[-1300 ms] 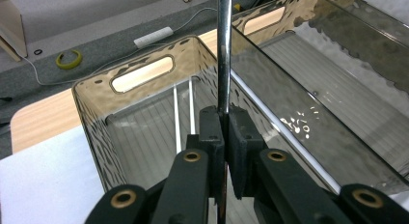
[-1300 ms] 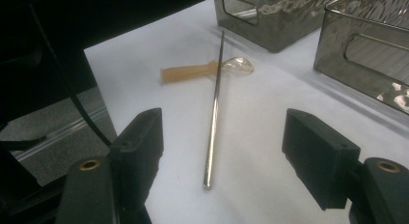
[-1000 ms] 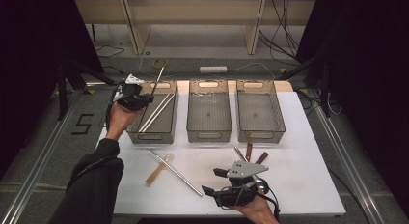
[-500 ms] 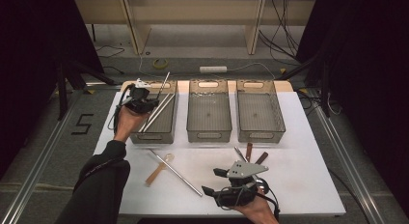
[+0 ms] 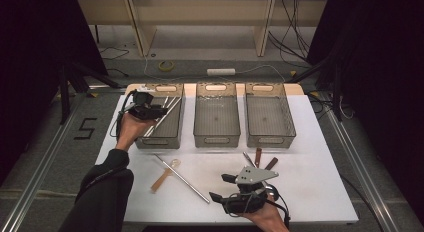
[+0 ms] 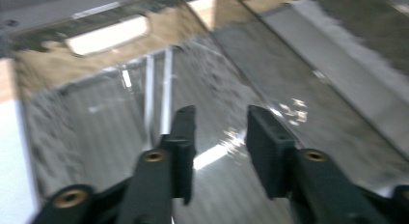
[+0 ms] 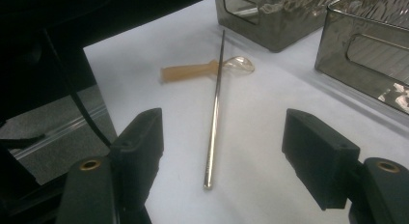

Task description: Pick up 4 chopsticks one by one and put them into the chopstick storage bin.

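My left gripper (image 5: 160, 112) hovers over the left grey bin (image 5: 155, 141). Its jaws have just been opening and stand apart with nothing between them (image 6: 219, 137). Thin metal rods (image 5: 165, 112) lie aslant inside that bin, and they appear again below the jaws, metal rods (image 6: 159, 86). Near the table's front edge my right gripper (image 5: 219, 187) points left, open and empty (image 7: 224, 137). Ahead of it a long metal rod (image 5: 182, 179) (image 7: 215, 108) lies on the white table, crossing a wooden-handled spoon (image 5: 164, 178) (image 7: 193, 70).
A middle bin (image 5: 216, 139) and a right bin (image 5: 270, 139) stand beside the left one. Brown-handled utensils (image 5: 264, 159) lie on the white table (image 5: 310, 182) just beyond my right gripper. A dark floor with rails borders the table.
My left gripper came down toward the left bin with a metal rod, then its jaws parted and the rod now lies in the bin. The right gripper has not moved.
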`<state>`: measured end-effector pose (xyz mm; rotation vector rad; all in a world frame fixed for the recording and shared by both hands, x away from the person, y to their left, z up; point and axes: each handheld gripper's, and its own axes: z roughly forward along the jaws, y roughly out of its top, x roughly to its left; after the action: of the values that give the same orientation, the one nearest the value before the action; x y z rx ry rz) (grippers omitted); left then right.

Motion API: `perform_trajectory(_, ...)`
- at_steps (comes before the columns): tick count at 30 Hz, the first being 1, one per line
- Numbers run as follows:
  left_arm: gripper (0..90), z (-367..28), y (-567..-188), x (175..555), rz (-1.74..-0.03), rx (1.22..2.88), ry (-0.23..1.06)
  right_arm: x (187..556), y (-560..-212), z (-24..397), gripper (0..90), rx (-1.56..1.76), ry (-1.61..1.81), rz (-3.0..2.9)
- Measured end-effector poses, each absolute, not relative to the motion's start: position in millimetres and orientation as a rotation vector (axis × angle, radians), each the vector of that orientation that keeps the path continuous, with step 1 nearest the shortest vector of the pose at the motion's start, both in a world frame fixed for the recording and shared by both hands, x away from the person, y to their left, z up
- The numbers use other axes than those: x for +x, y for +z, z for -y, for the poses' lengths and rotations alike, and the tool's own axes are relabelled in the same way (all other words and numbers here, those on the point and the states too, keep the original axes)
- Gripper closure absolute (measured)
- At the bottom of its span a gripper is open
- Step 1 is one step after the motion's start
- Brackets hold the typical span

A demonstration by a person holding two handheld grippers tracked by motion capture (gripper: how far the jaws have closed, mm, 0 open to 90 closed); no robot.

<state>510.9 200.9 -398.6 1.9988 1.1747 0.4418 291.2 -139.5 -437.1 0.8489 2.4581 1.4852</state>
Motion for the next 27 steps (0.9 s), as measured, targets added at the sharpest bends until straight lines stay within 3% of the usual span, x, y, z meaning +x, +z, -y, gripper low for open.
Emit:
perform_trajectory(7,43.5,-196,-392,468,-1.077,2.009,0.432,291,-438,136,32.1,0.861,1.466,-2.462)
perform_trajectory(27,30.5,-192,-381,402,-0.914,1.972,0.385,301,-454,99,38.7,0.88,1.327,-2.538)
